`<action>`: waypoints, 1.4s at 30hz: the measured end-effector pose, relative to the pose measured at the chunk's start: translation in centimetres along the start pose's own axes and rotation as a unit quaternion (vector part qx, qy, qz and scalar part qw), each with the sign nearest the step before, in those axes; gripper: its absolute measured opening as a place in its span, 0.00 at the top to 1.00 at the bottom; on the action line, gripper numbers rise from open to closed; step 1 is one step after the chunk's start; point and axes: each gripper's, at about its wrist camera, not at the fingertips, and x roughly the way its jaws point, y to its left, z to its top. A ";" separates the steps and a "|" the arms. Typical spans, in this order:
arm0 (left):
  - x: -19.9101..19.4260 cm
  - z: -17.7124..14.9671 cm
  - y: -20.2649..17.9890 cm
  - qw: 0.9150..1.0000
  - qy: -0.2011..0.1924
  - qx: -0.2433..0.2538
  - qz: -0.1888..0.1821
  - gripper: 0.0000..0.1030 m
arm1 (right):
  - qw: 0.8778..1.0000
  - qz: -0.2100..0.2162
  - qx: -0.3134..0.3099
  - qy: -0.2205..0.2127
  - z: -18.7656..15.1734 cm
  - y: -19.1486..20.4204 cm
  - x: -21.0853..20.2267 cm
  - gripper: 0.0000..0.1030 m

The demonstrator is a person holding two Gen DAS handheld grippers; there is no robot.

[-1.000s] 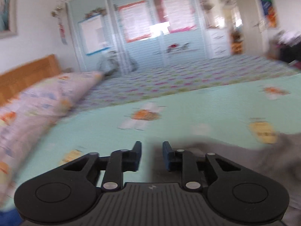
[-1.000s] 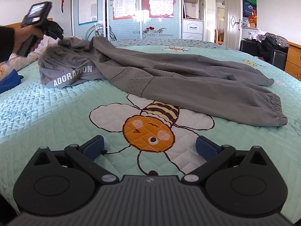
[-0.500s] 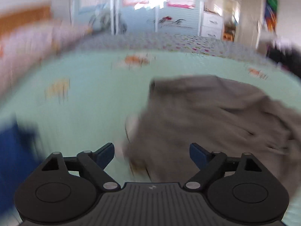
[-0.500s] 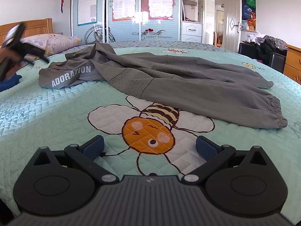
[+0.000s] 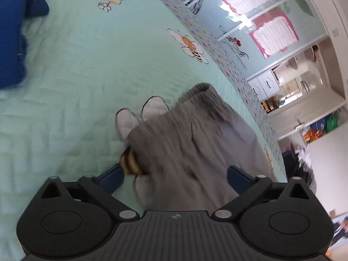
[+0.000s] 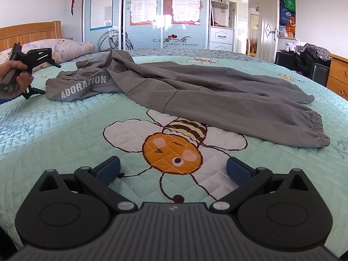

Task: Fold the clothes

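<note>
Grey trousers [image 6: 195,91] are spread across a bed covered by a mint quilt [image 6: 54,130] printed with bees. The waistband end, marked "ADORATION", lies toward the left of the right wrist view, near the pillow [image 6: 63,47]; the two legs run to the right, one ending in an elastic cuff [image 6: 315,130] on the quilt. Part of one leg overlaps the upper edge of a large bee print [image 6: 176,148].

The left gripper [image 5: 175,174] is seen from its own camera tilted over the waistband end of the trousers [image 5: 195,148]. Its jaws are opening and stand wide; the grey cloth lies between the blue pads [image 5: 113,177], but it is not pressed by them. A bee print is partly covered by the cloth there. A blue cloth [image 5: 15,32] lies at the upper left of that view, on the quilt.

In the right wrist view the left gripper [image 6: 41,76] is seen held in a hand [image 6: 15,76] at the far left, just beside the waistband edge; whether it touches the cloth cannot be told.

The right gripper [image 6: 173,169] is held low over the quilt, its jaws wide apart with nothing between them but the bee print beneath. It is well apart from the trousers' waistband.

A wooden headboard [image 6: 30,32] and a wardrobe [image 6: 143,13] with posters stand behind the bed.
</note>
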 end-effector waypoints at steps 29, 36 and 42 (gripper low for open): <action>-16.2 -5.0 -4.1 0.960 -0.217 0.060 0.165 0.86 | 0.998 0.036 0.039 0.020 1.4 -1.5 -1.2 0.00; -15.2 -7.4 0.8 0.969 -0.133 0.051 0.203 0.79 | 0.976 0.034 0.213 -0.009 3.8 -8.6 -3.6 0.00; -16.1 -9.4 2.5 0.971 -0.131 0.045 0.193 0.66 | 0.914 0.049 0.402 0.009 3.4 -18.4 -3.6 0.00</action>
